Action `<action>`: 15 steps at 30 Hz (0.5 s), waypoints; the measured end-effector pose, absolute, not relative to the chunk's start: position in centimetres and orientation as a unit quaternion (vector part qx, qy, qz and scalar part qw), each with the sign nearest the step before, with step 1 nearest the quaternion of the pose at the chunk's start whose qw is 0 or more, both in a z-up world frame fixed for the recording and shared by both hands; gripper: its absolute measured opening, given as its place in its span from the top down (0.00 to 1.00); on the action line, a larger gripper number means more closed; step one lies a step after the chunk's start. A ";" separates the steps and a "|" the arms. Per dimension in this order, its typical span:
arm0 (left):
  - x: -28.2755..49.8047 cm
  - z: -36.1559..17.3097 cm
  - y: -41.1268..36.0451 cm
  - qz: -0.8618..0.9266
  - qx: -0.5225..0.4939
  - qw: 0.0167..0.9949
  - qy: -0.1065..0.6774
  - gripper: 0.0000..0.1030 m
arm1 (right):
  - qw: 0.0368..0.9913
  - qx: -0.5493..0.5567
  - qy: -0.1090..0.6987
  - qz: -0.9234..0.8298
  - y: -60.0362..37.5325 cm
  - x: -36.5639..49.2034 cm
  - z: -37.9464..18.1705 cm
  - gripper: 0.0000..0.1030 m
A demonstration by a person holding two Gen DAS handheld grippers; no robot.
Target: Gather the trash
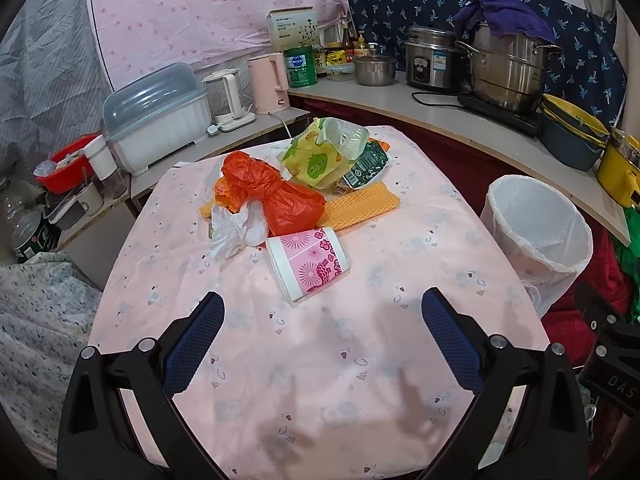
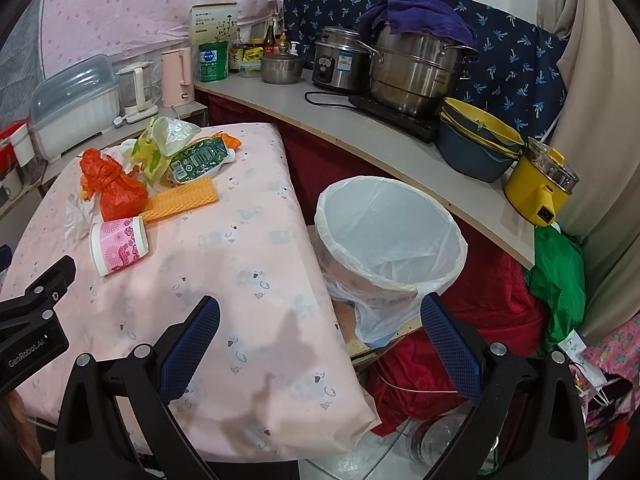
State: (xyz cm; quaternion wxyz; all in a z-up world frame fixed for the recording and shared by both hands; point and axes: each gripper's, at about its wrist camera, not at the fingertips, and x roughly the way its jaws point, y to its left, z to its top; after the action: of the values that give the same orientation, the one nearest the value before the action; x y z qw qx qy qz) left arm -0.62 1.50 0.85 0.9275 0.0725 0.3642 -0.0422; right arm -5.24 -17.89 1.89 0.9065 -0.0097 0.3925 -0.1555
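Trash lies in a heap on the pink-clothed table: a pink flowered paper cup on its side, a knotted orange plastic bag, crumpled white tissue, a yellow-green snack wrapper, a dark green packet and an orange waffle cloth. The lined white bin stands off the table's right edge. My left gripper hovers open just short of the cup. My right gripper is open over the table's right edge, with the bin just ahead; the cup lies far to its left.
A curved counter behind the table carries steel pots, a rice cooker, stacked bowls and a yellow electric pot. A dish box and kettles stand on the left shelf. Red and green fabric lies under the counter.
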 end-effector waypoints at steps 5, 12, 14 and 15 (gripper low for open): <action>-0.8 0.9 1.5 -0.045 0.071 0.928 0.363 0.08 | 0.907 -0.010 0.392 -0.156 -17.8 -5.3 1.9 0.07; -1.0 1.0 1.2 -0.051 0.073 0.928 0.363 0.08 | 0.907 -0.010 0.392 -0.157 -17.8 -5.3 2.0 0.07; -0.9 1.1 1.2 -0.051 0.073 0.928 0.363 0.08 | 0.907 -0.010 0.391 -0.156 -17.9 -5.4 2.1 0.07; -0.9 1.1 1.2 -0.051 0.072 0.928 0.362 0.08 | 0.907 -0.010 0.391 -0.156 -17.8 -5.4 2.1 0.07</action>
State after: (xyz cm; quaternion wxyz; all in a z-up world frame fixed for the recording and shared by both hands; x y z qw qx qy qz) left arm -0.93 1.21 1.08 0.9279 0.0722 0.3623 -0.0506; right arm -5.37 -17.84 2.14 0.9071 -0.0104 0.3908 -0.1558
